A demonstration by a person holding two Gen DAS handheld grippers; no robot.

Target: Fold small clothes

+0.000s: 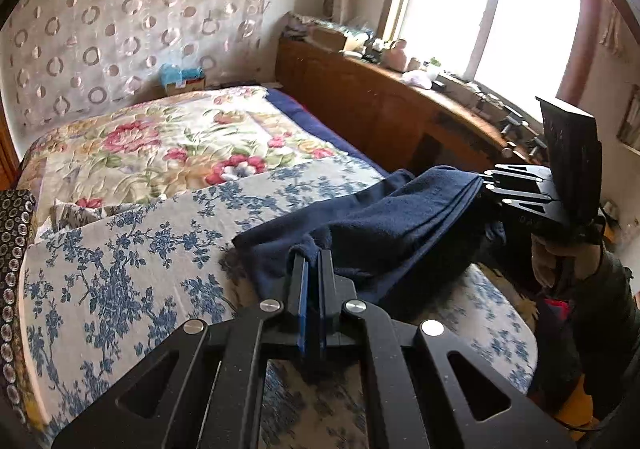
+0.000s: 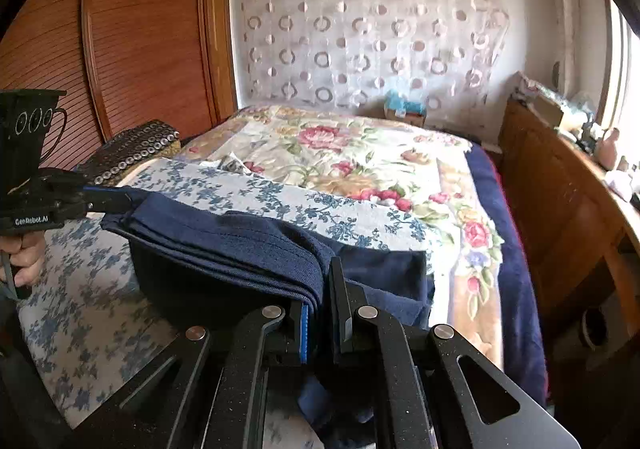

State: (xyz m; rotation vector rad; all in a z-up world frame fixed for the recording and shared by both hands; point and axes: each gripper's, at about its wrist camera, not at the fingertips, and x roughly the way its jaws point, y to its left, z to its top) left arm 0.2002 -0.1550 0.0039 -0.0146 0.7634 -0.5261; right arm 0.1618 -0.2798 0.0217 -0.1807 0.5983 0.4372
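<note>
Both grippers pinched shut on the navy garment (image 2: 240,249), left gripper (image 1: 314,255) and right gripper (image 2: 326,281) at opposite ends, stretching it between their fingers, probably to carry the fold over

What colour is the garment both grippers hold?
Navy blue garment, plain with no print; clearest in the right wrist view.

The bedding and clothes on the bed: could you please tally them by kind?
Navy blue folded garment, pinched by left gripper and right gripper: 1
Blue-and-white floral cloth: 1
Pink-flowered quilt: 1
Navy blue blanket: 1
Total: 4
</note>
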